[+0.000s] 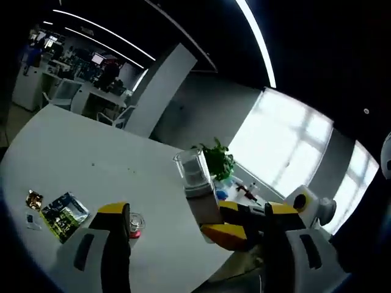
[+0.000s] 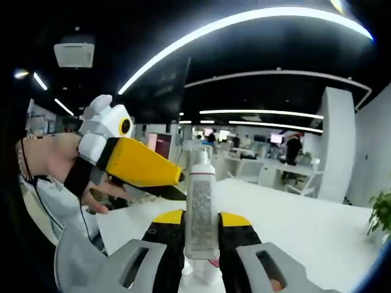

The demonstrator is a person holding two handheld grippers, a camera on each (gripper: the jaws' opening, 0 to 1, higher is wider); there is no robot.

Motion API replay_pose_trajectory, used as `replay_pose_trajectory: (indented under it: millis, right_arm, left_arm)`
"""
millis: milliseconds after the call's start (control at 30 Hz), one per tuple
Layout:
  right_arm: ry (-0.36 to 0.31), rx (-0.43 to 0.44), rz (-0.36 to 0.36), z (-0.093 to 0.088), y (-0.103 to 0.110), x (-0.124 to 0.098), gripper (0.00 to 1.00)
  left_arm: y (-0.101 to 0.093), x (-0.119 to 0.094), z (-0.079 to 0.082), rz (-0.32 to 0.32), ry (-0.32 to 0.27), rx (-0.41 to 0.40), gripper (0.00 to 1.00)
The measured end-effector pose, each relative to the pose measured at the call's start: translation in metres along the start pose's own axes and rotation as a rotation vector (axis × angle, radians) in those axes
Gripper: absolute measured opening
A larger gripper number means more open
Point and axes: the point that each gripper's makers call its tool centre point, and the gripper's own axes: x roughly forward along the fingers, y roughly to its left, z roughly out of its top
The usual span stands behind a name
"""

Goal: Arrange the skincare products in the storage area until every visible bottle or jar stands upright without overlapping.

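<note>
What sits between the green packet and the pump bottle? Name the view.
A small clear jar with a pink base, on the white table between the green packet and the pump bottle, in the left gripper view.

In the left gripper view, a small jar (image 1: 136, 224) stands on the table (image 1: 79, 159), with a packet (image 1: 64, 215) to its left. A pump bottle (image 1: 197, 173) sits between the other gripper's jaws; a plant (image 1: 218, 160) lies behind it.

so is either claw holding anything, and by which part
The right claw grips the pump bottle by its lower body, upright. The left claw is open and holds nothing.
</note>
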Motion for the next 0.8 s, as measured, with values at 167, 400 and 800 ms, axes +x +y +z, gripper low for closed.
replay_pose_trajectory:
  millis: [167,400,800]
  right_arm:
    - [-0.020,-0.023,0.020,0.011,0.011,-0.005,0.11]
    - [-0.024,-0.032,0.023,0.013,0.015,-0.015,0.11]
    - [-0.028,-0.055,0.021,0.018,0.021,-0.030,0.12]
  left_arm:
    - [-0.011,0.004,0.004,-0.028,-0.033,-0.063,0.66]
    - [-0.018,0.000,-0.001,-0.021,-0.032,-0.045,0.44]
    - [-0.047,-0.006,0.005,-0.096,-0.073,0.046,0.19]
